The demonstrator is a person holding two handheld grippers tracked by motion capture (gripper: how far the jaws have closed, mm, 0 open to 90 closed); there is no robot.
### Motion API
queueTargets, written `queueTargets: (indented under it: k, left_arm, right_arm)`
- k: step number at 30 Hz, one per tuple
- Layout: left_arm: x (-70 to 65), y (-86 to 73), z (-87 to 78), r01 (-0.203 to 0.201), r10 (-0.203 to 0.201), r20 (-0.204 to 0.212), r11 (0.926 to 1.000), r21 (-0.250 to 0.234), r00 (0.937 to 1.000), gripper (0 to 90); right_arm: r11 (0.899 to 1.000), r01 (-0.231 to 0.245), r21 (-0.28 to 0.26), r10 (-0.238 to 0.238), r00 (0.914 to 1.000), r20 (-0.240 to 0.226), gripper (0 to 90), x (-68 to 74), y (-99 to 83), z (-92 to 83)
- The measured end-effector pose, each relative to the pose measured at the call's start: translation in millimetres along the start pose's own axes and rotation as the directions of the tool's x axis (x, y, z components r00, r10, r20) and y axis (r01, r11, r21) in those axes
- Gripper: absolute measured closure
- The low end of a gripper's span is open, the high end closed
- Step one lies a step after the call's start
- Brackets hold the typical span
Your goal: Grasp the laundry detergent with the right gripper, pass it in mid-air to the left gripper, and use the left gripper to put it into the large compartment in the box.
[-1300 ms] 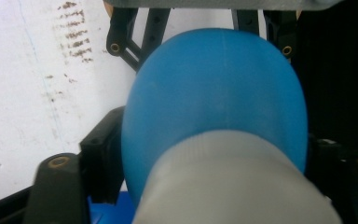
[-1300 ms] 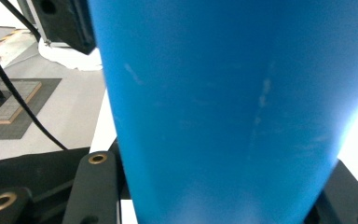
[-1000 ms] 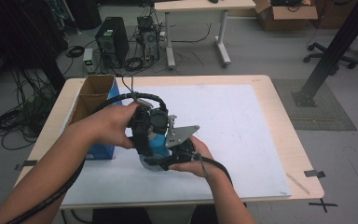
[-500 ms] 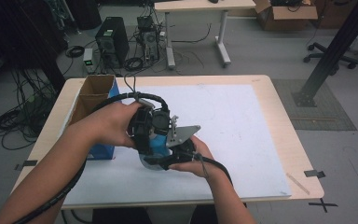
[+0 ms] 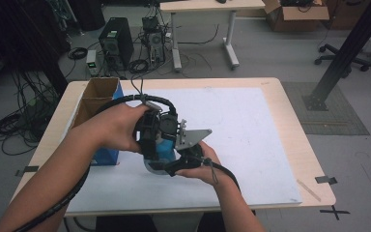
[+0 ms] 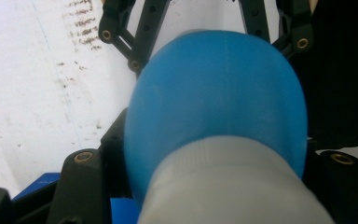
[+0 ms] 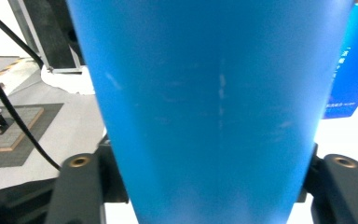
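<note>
Evidently the left fingers [image 6: 81, 186] are at their tightest, clamped on the ribbed grey cap [image 6: 228, 191] of the blue bottle [image 6: 214, 102]. The bottle's rounded body swells away from them toward 12 o'clock in the left gripper view. The right fingers [image 7: 79, 186] flank the bottle's tapering body on both sides. They have just been opening with the bottle between them, and I cannot tell whether their pads press on it or merely sit beside it.

This looks like a cap being twisted off, with the right side easing off for a fresh hold. To do it well, the left grip should stay firm on the ribs. The right fingers should open only enough to slip round the body, not enough to let it drop. They should then close squarely across the wider part, where the taper is less likely to squeeze the bottle out.

In the high view the bottle hangs just above the white sheet on the table [image 5: 270, 92], left of centre. The left hand [image 5: 118, 128] is at its 9 o'clock and the right hand [image 5: 198, 164] at its 5 o'clock. A blue box [image 5: 107, 155] stands close at 9 o'clock, so the turning wrist wants room there. An open cardboard box [image 5: 96, 94] sits beyond at 11 o'clock.
</note>
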State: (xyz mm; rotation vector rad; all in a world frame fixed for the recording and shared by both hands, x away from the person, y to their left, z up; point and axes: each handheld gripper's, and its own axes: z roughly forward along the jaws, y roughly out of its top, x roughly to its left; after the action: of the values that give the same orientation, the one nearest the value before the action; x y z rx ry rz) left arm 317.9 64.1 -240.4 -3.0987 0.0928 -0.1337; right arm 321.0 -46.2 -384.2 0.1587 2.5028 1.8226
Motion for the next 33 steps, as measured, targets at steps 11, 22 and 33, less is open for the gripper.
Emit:
queueTargets:
  k: [11,22,33]
  left_arm:
    - [-0.7,3.4,-2.0,-0.011,0.011,0.0,0.9999,0.001,0.9999,38.9]
    - [1.3,4.4,-2.5,0.005,-0.005,0.011,1.0,0.004,0.9999,38.8]
    - [4.5,3.6,-5.5,0.057,-0.057,0.018,0.9983,0.011,0.9982,38.6]
  right_arm:
    - [1.0,-0.009,-0.008,0.009,0.9998,0.015,21.4,1.1,-1.6,-1.2]
    - [1.0,-0.013,-0.019,0.014,0.9997,0.02,4.8,0.9,-2.7,-6.5]
    - [1.0,0.001,-0.002,-0.001,0.9995,0.031,0.4,2.5,-3.5,-13.5]
